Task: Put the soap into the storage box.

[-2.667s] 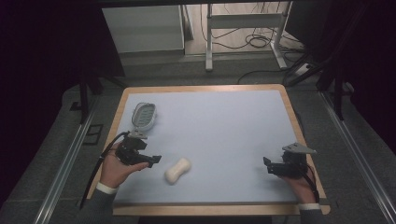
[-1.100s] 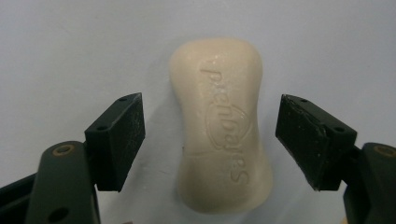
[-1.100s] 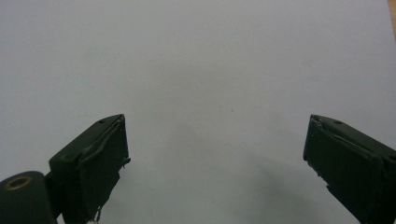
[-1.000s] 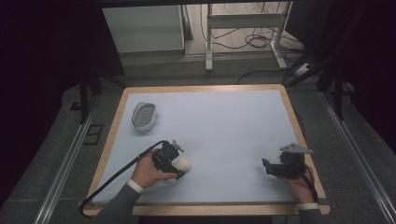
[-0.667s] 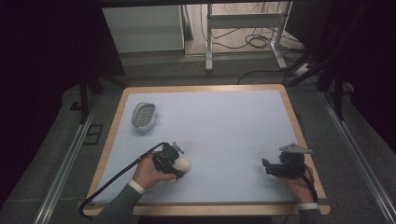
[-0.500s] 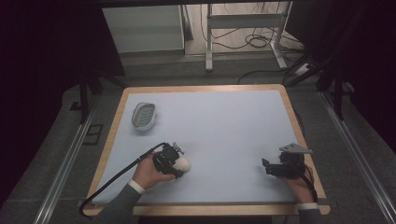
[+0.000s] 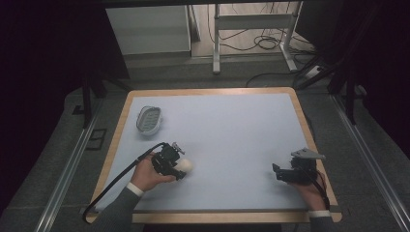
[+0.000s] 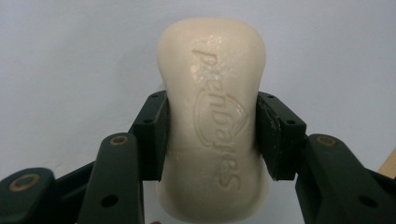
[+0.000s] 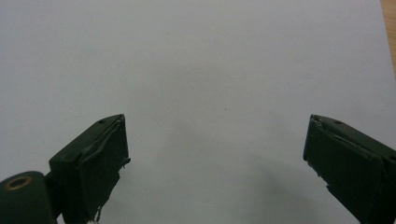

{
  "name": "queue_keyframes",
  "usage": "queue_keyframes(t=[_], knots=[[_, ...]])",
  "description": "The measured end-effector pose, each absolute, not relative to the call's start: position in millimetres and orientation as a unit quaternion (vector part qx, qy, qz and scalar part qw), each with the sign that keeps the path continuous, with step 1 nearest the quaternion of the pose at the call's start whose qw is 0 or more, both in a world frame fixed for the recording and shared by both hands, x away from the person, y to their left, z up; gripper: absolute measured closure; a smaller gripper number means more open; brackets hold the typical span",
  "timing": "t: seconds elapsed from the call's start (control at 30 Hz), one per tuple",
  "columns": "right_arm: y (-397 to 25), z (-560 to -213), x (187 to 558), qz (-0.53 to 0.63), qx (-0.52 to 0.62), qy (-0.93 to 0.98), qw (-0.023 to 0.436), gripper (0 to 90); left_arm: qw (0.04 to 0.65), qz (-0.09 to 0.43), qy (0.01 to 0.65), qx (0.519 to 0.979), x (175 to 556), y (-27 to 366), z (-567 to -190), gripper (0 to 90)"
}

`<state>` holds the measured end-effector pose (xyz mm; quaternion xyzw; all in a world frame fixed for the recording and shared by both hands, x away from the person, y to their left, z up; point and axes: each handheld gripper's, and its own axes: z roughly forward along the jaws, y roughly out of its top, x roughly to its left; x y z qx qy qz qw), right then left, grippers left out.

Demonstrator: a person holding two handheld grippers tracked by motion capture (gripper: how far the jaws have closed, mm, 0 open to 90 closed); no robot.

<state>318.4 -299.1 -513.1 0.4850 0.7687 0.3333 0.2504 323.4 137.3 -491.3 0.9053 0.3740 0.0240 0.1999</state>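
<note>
A cream bar of soap with embossed lettering lies on the pale blue table mat, and my left gripper is shut on its narrow waist, both pads pressed against its sides. In the high view the soap pokes out from the left gripper near the front left of the mat. A grey oval soap dish sits at the far left of the mat, apart from the soap. My right gripper rests at the front right, and its jaws stand wide open over bare mat in the right gripper view.
The mat lies on a table with a wooden rim. A black cable trails from the left gripper over the front left edge. Metal rails run along the floor on both sides, and a desk frame stands beyond the far edge.
My left gripper moved from the left edge rightward to the soap and closed on it. Over the last second it barely shifts. The right gripper has stayed put.
</note>
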Motion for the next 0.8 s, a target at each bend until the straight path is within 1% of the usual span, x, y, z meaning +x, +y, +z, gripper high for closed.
queue_keyframes(t=[0.3, 0.8], knots=[[-300, -513, 318, 0.335, 0.488, 0.766, 0.251, 6.6, 0.206, 0.024, 0.382, 0.9, 332, 150, -483, 49.5], [-301, -515, 320, 0.33, 0.489, 0.768, 0.248, 6.6, 0.214, 0.045, 0.415, 0.883, 349, 175, -468, 49.5]])
